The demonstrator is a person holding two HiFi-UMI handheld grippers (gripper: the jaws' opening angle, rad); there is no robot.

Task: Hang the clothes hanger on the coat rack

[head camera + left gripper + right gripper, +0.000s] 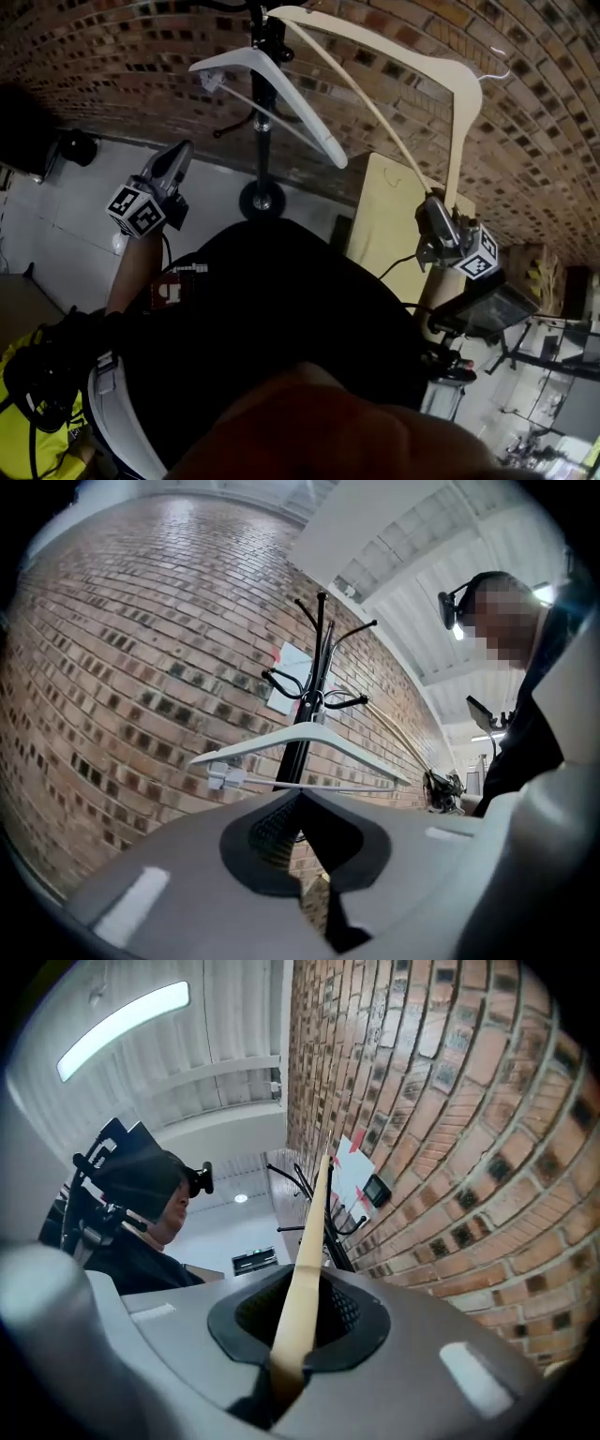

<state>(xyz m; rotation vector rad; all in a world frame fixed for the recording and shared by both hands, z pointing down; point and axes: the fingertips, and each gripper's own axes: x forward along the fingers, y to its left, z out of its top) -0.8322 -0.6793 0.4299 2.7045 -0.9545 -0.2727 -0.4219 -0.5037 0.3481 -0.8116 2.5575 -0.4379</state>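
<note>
The black coat rack (265,122) stands against the brick wall, its round base (262,199) on the floor. A white hanger (272,84) hangs from one of its arms. My right gripper (433,211) is shut on one end of a pale wooden hanger (375,52), which reaches up and left to the rack's top, with its wire hook (497,70) out to the right. In the right gripper view the wooden hanger (305,1269) runs out between the jaws toward the rack (323,1199). My left gripper (178,155) is shut and empty, left of the rack, pointing at the white hanger (300,738).
A brick wall (112,56) runs behind the rack. A yellowish board (389,225) lies right of the base. The person's dark torso (272,328) fills the lower middle. Stands and equipment (525,347) crowd the lower right; grey floor (66,216) lies at the left.
</note>
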